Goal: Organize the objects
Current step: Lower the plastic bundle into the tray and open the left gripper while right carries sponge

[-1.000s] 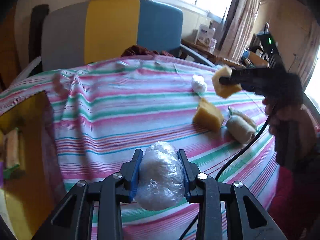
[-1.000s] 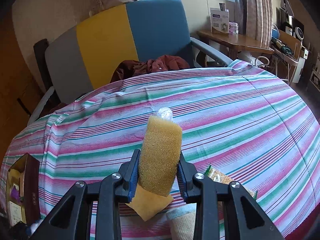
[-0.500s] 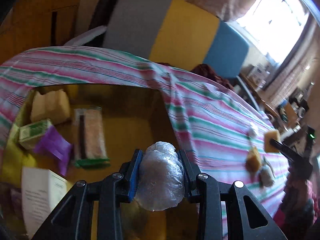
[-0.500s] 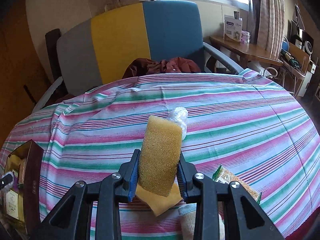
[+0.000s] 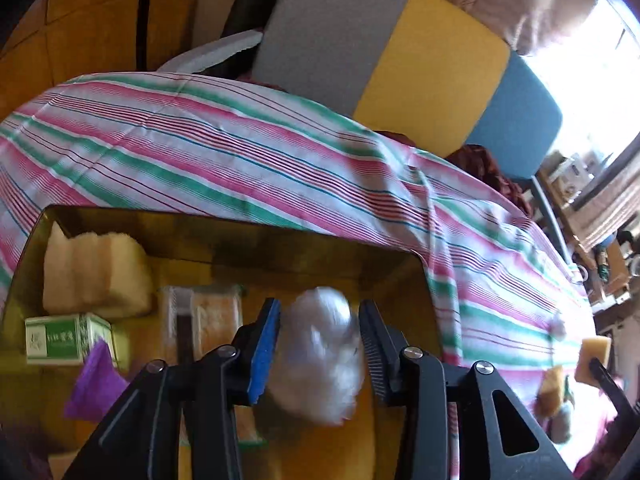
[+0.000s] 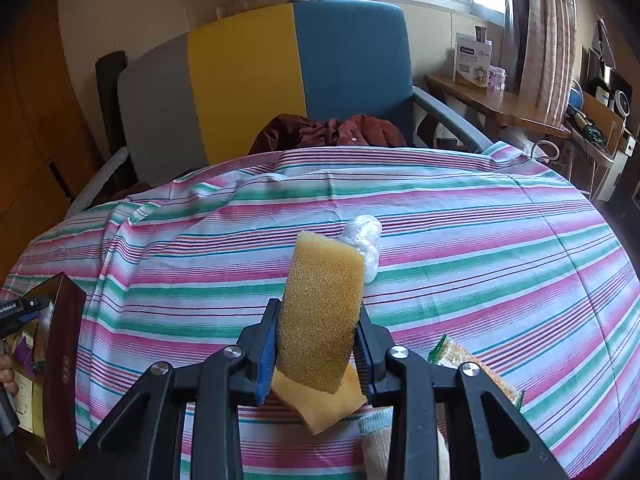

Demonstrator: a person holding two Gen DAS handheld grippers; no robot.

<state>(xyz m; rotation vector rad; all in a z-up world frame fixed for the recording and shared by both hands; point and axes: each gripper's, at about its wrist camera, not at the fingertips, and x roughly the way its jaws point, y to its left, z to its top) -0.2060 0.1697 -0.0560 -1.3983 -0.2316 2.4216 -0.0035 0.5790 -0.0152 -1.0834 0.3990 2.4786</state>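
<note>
**Inspector:** What is recorded for the left gripper point(image 5: 319, 354)?

**Clerk:** It is seen above the open gold-lined box point(image 5: 224, 226). Its jaws are spread, and a blurred white bundle wrapped in clear plastic point(image 5: 318, 354) is seen between them, a gap showing on each side (whether it is touched by either pad cannot be told). Inside the box, a pale cream sponge block point(image 5: 94, 276) is noted at the far left, a small green-and-white carton point(image 5: 64, 344) near it, a purple wrapper point(image 5: 96, 384) just beside the carton, and a clear-wrapped oblong packet point(image 5: 212, 320) towards the middle.

**Inspector:** And the right gripper point(image 6: 318, 350)?

**Clerk:** It is pressed onto an upright yellow-brown porous sponge point(image 6: 322, 312), which is pinched at its lower half. The gripper is held over the pink, green and white striped tablecloth point(image 6: 460, 264), well right of the box. A flat orange-yellow sponge piece point(image 6: 320, 406) is seen lying beneath the jaws. A second white plastic-wrapped bundle point(image 6: 364, 240) is recorded on the cloth beyond the held sponge, and a green-edged snack packet point(image 6: 460, 356) at the near right.

**Inspector:** Surroundings?

**Clerk:** A grey, yellow and blue armchair point(image 6: 256, 80) is noted at the far side.
</note>
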